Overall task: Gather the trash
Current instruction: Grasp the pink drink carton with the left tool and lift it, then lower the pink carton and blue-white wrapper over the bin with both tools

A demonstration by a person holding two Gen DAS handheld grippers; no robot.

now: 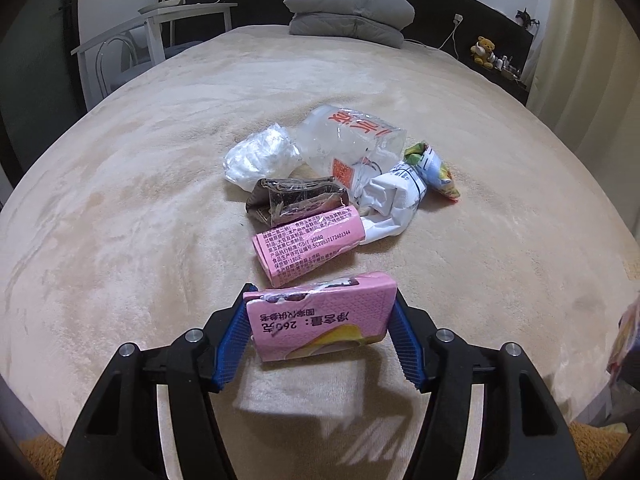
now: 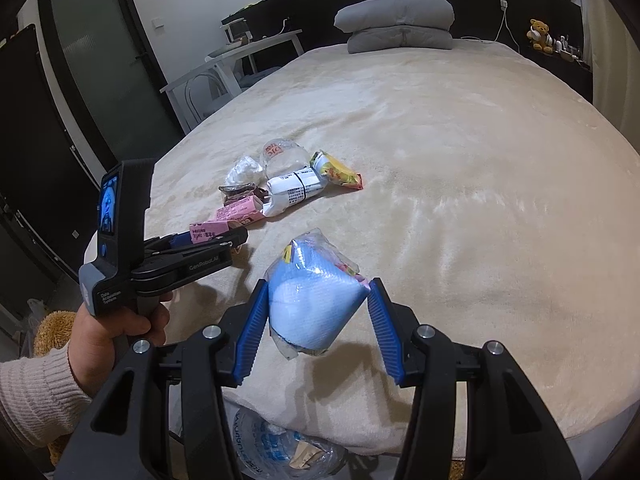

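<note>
beige plush bedding (image 1: 140, 200) covers a wide bed, a folded grey quilt (image 1: 348, 12) at its far end. the left gripper (image 1: 320, 336) pinches a pink carton (image 1: 320, 320) between its blue pads, lifted off the cover. just beyond its tips lies a second pink carton (image 1: 308, 244), then the rest of the trash pile (image 1: 340, 160). the right gripper (image 2: 316, 316) clamps a light blue plastic packet (image 2: 312, 300) above the bed's near edge, with a clear bag of rubbish (image 2: 280, 448) below it.
</note>
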